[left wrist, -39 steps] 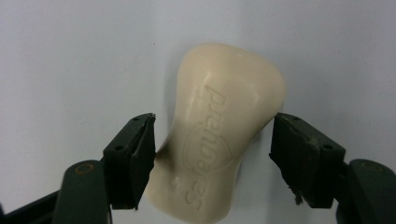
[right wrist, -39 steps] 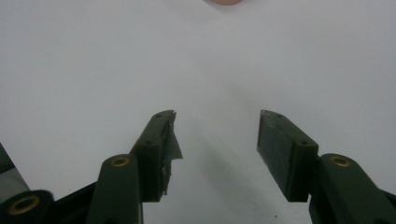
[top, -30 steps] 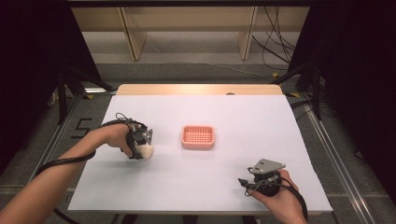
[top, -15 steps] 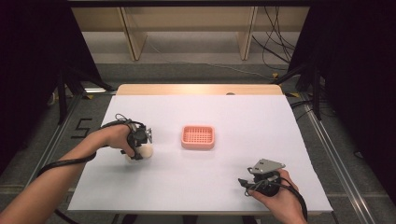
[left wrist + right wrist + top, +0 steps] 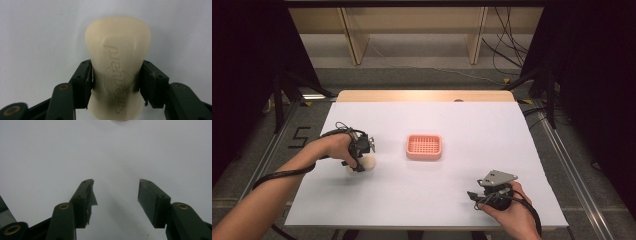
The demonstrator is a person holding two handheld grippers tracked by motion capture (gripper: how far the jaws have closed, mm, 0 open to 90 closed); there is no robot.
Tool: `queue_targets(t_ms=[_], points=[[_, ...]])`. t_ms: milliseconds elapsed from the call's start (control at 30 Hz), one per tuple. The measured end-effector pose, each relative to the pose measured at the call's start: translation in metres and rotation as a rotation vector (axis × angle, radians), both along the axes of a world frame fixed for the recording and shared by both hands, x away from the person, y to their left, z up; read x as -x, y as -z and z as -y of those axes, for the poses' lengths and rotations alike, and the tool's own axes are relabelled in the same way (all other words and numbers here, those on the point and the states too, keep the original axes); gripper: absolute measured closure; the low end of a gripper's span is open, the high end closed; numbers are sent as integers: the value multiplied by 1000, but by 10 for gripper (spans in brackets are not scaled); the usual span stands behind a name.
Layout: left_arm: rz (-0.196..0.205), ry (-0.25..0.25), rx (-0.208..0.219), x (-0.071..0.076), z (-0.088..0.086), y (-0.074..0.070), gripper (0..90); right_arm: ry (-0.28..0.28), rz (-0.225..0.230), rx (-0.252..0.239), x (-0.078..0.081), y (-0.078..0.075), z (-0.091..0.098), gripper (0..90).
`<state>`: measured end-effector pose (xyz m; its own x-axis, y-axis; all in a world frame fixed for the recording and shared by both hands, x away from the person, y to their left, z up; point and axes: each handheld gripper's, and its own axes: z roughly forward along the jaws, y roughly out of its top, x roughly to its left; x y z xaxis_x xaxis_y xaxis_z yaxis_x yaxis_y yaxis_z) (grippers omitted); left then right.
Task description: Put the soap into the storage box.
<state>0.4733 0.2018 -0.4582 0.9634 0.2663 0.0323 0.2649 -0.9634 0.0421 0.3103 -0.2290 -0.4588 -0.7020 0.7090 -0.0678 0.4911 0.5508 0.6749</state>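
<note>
A cream soap bar (image 5: 117,50) with embossed lettering lies on the white table (image 5: 452,125), left of the middle. My left gripper (image 5: 116,75) points down at it, and both pads press on the bar's sides. Its jaws have just been easing open a little with the soap still between them. From above, the left gripper (image 5: 358,164) covers most of the soap bar (image 5: 369,162). My right gripper (image 5: 472,196) rests near the table's front right, open, with bare table between its fingers (image 5: 85,195).
A pink slotted soap dish (image 5: 424,147) sits at the table's middle, right of the left hand. Its edge shows as a pink sliver (image 5: 120,120) at the top of the right gripper view. Black curtains flank the table, and wooden shelving stands behind it.
Both hands stay where they were. The left gripper remains over the soap bar, with no shift that the high view makes plain.
</note>
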Motion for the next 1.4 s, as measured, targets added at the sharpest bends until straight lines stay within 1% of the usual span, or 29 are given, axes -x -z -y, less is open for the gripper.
queue_targets(t_ms=[33,67,133,233,267,300,333,400,500,567,600,633,667,700,733,900,933,1167,1200,1267,1400], points=[[7,8,-2,-1,0,0,463,1,3,1,0,0,0,468],[-8,-11,-2,-1,0,1,469,17,-15,-2,1,0,1,467],[-12,-20,0,-1,0,1,477,19,-20,-1,1,0,1,467],[-19,-27,1,-1,0,1,486,14,-18,-2,0,0,1,467],[-23,-28,0,0,1,1,488,0,-9,1,-1,0,1,467],[-23,-28,0,0,1,1,489,0,-9,1,-1,0,1,467],[-30,-38,-3,0,1,1,489,15,-18,-3,0,0,1,467],[-46,-44,-14,1,0,1,491,15,-17,-2,0,0,1,467],[-33,-50,5,3,-1,1,493,18,-19,-4,1,0,0,468],[-35,-51,5,3,-2,0,493,18,-13,0,1,0,0,467],[-23,-45,11,2,-3,0,493,18,-13,0,1,0,0,467],[-23,-45,11,2,-3,0,494,18,-13,0,1,0,0,467],[-16,-33,10,2,-4,0,494,21,-11,-2,1,0,0,467],[-21,-55,16,3,-4,0,494,21,-11,-2,1,0,0,467],[-21,-66,23,4,-4,0,494,24,-11,-7,1,0,0,466],[-10,-82,36,6,-6,-1,496,23,-10,-5,0,0,0,466],[10,-57,37,5,-6,-2,496,24,-14,-6,0,0,0,466],[23,-59,52,7,-6,-8,496,21,-9,-4,0,1,-1,465],[29,-55,54,7,-6,-9,496,21,-11,-7,0,0,-1,465],[41,-64,66,7,-6,-12,496,22,-11,-1,1,-1,0,465],[51,-63,72,7,-6,-15,496,21,-11,-1,1,-1,0,464]])
